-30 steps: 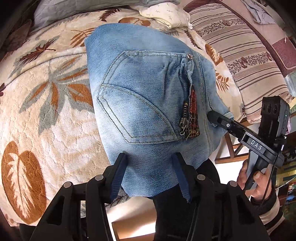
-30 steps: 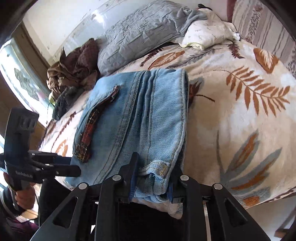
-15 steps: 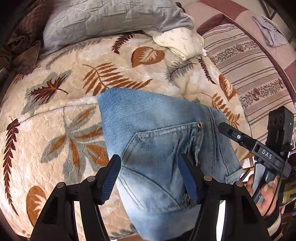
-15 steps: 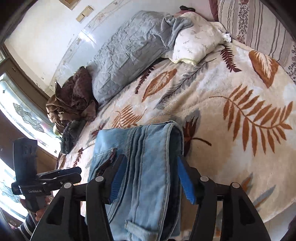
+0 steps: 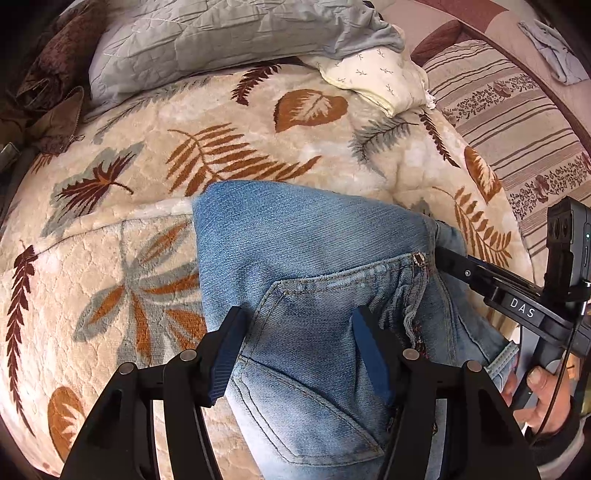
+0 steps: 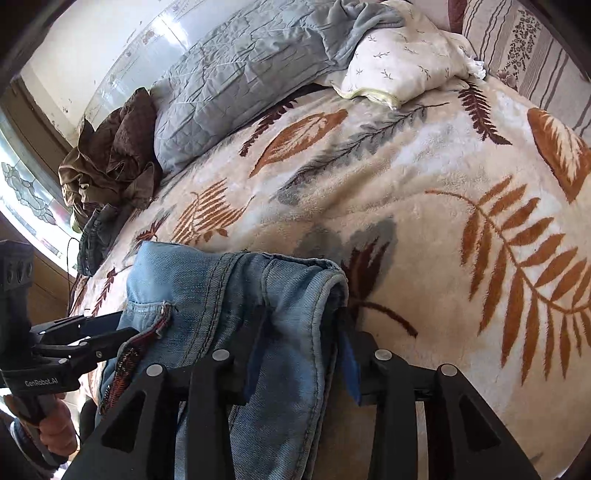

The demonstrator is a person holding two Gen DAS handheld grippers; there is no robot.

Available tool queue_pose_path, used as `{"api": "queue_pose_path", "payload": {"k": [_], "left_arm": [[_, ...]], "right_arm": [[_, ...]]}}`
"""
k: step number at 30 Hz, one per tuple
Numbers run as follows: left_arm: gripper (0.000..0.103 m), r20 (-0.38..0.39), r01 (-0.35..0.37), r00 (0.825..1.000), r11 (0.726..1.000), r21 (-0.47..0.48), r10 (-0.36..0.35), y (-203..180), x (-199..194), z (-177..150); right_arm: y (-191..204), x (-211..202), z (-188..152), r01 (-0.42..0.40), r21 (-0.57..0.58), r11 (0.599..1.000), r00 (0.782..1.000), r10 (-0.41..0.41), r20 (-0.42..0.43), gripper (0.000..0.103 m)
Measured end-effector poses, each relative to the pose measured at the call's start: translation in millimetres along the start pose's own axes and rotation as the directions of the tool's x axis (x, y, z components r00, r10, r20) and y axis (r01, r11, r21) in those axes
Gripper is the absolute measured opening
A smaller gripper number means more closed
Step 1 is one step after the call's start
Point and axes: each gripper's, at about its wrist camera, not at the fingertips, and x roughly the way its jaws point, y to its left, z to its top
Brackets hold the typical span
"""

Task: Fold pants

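Near the front edge of the bed, on a leaf blanket (image 5: pixel 258 147): folded jeans (image 5: pixel 314 266), back pocket (image 5: pixel 314 350) facing up. Flat on top, thick and rounded along the folded side, with a red-brown patterned strip by the zip.

Just above the pocket: left claw (image 5: pixel 298 314), jaws wide apart and closing, jeans below them, pads (image 5: pixel 225 354) not pressing the cloth. Pointing steeply down.

At the thick folded side of the jeans: right claw (image 6: pixel 301 332), jaws closing on that fold. Cloth bunched between the blue pads (image 6: pixel 349 365) and touching both. One finger partly hidden behind the denim.

Beside the jeans in each view: the other claw with its black camera box, and a hand (image 5: pixel 546 402) around its handle.

Farther back on the bed: grey pillow (image 5: pixel 221 33), and a white pillow (image 5: pixel 376 74) leaning against it. Well apart from the jeans. Off in the far corner: brown clothes (image 6: pixel 107 155) in a heap, with a dark pile (image 6: pixel 96 236) just below. Past the bed's other side: striped cushion (image 5: pixel 517 122) with flowers on it. Bright window (image 6: pixel 22 184) behind the brown heap.

Bare blanket all the way between the jeans and the pillows.
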Motion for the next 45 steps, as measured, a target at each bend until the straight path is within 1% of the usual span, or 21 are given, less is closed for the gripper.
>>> {"api": "queue_pose_path", "payload": {"k": [6, 11, 13, 16, 17, 18, 19, 20, 23, 26, 27, 28, 30, 32, 34, 37, 39, 40, 42, 43, 45], "left_arm": [[0.060, -0.009, 0.000, 1.000, 1.000, -0.009, 0.000, 2.6, -6.4, 0.4], [0.057, -0.025, 0.109, 0.993, 0.990, -0.091, -0.111, 34.8, -30.6, -6.9], [0.057, -0.040, 0.169, 0.983, 0.973, -0.156, -0.177, 53.8, -32.2, -18.1], [0.057, -0.099, 0.279, 0.945, 0.928, -0.246, -0.311, 69.6, -18.8, -33.3], [0.057, -0.102, 0.288, 0.941, 0.922, -0.259, -0.322, 71.5, -17.5, -35.4], [0.057, -0.099, 0.291, 0.941, 0.922, -0.257, -0.325, 71.1, -20.0, -35.4], [0.057, -0.093, 0.300, 0.939, 0.921, -0.247, -0.331, 69.8, -24.7, -34.4], [0.056, -0.083, 0.310, 0.938, 0.922, -0.234, -0.336, 68.2, -30.3, -32.9], [0.056, -0.084, 0.294, 0.944, 0.930, -0.221, -0.318, 69.3, -30.6, -32.4], [0.055, -0.109, 0.294, 0.939, 0.926, -0.237, -0.326, 74.1, -18.6, -39.2], [0.055, -0.108, 0.306, 0.935, 0.922, -0.235, -0.338, 76.0, -20.6, -39.0], [0.055, -0.100, 0.311, 0.936, 0.926, -0.215, -0.338, 73.7, -25.7, -38.9], [0.053, -0.067, 0.297, 0.948, 0.942, -0.157, -0.311, 73.3, -39.3, -34.0], [0.060, -0.033, 0.283, 0.957, 0.951, -0.121, -0.289, 74.7, -49.4, -32.0], [0.063, -0.026, 0.261, 0.964, 0.957, -0.125, -0.266, 77.6, -47.5, -30.1], [0.068, -0.086, 0.310, 0.941, 0.935, -0.175, -0.328, 78.2, -21.0, -31.6], [0.073, -0.104, 0.355, 0.916, 0.904, -0.239, -0.387, 80.0, -4.4, -34.7], [0.080, -0.088, 0.381, 0.907, 0.890, -0.251, -0.413, 80.3, -2.4, -34.7], [0.082, -0.065, 0.412, 0.895, 0.874, -0.256, -0.441, 79.3, -3.1, -36.3], [0.080, -0.064, 0.413, 0.894, 0.872, -0.261, -0.443, 79.9, -2.3, -36.7], [0.061, -0.050, 0.415, 0.896, 0.873, -0.257, -0.441, 80.6, -8.1, -38.7]], "right_arm": [[-0.2, -18.1, -1.2, -0.044, 0.052, 0.998, 0.999, 0.043, 0.011, 0.040], [-2.6, -41.8, -14.3, -0.134, 0.112, 0.985, 0.991, 0.135, 0.006, 0.046], [-3.0, -47.8, -26.7, -0.170, 0.130, 0.977, 0.985, 0.171, -0.001, 0.058], [0.6, -40.1, -43.0, -0.184, 0.135, 0.974, 0.981, 0.191, -0.043, 0.058], [4.0, -36.3, -46.1, -0.179, 0.120, 0.977, 0.981, 0.186, -0.050, 0.058], [10.2, -35.2, -47.3, -0.166, 0.085, 0.983, 0.984, 0.170, -0.047, 0.048], [18.7, -37.1, -46.2, -0.166, 0.042, 0.985, 0.985, 0.168, -0.042, 0.020], [29.0, -42.4, -44.1, -0.174, 0.000, 0.985, 0.984, 0.174, -0.032, 0.011], [56.8, -66.6, -39.9, -0.131, -0.151, 0.980, 0.989, 0.139, 0.042, 0.011], [48.3, -56.8, -44.2, -0.093, -0.152, 0.984, 0.996, 0.094, -0.003, 0.011], [40.9, -46.8, -48.1, -0.073, -0.142, 0.987, 0.997, 0.067, -0.045, 0.014], [33.5, -40.7, -51.3, -0.068, -0.117, 0.991, 0.996, 0.060, -0.072, 0.029], [15.5, -48.8, -51.2, -0.146, -0.019, 0.989, 0.989, 0.145, -0.038, 0.034], [-0.1, -56.9, -46.0, -0.209, 0.056, 0.976, 0.978, 0.209, 0.001, 0.045], [-9.0, -56.5, -41.5, -0.178, 0.064, 0.982, 0.984, 0.177, 0.019, 0.066], [-22.8, -35.0, -41.9, -0.207, 0.112, 0.972, 0.977, 0.212, -0.035, 0.067], [-31.2, -18.9, -45.7, -0.286, 0.190, 0.939, 0.952, 0.302, -0.057, 0.068], [-30.5, -17.2, -46.7, -0.341, 0.199, 0.919, 0.933, 0.356, -0.045, 0.068], [-23.9, -14.3, -48.3, -0.440, 0.201, 0.875, 0.887, 0.458, -0.051, 0.069], [-19.6, -14.4, -48.3, -0.432, 0.170, 0.886, 0.893, 0.447, -0.056, 0.068], [-13.4, -11.2, -48.2, -0.344, 0.116, 0.932, 0.931, 0.355, -0.086, 0.058]]}}
